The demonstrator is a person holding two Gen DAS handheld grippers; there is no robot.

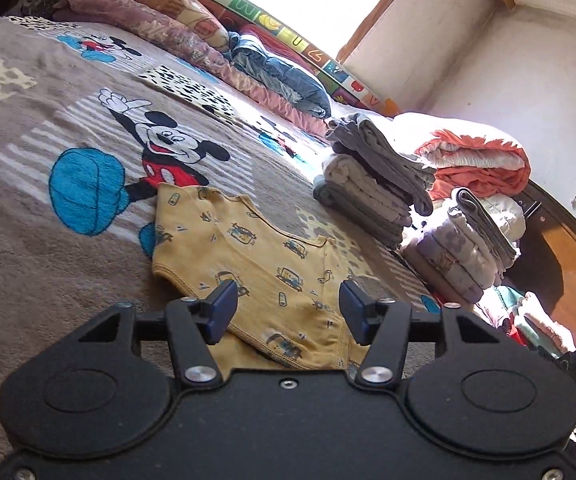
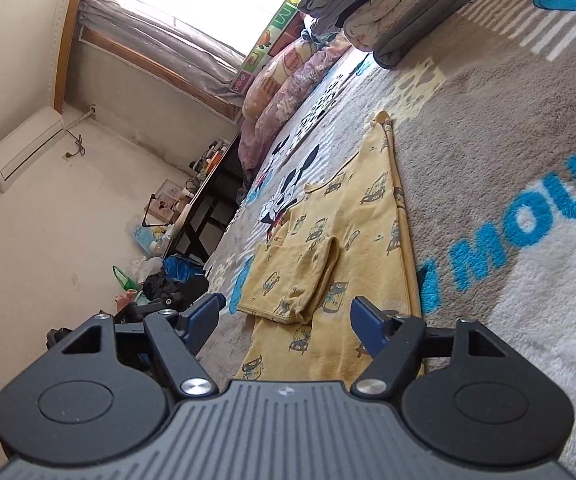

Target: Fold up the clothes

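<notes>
A small yellow shirt [image 1: 256,252] with a blue car print lies flat on the grey cartoon-mouse blanket [image 1: 48,92]. My left gripper [image 1: 288,304] hovers just above its near hem, open, with nothing between the blue pads. In the right wrist view the same yellow shirt [image 2: 339,232] lies spread out, one sleeve [image 2: 307,284] folded in over the body. My right gripper [image 2: 286,320] stands open over the shirt's near edge, its pads clear of the cloth.
Two stacks of folded clothes [image 1: 371,176] [image 1: 471,240] stand on the blanket's right side, with an orange and white bundle [image 1: 479,156] behind. Pillows [image 1: 176,20] line the far edge under a window. A dark side table [image 2: 208,200] with clutter stands beside the bed.
</notes>
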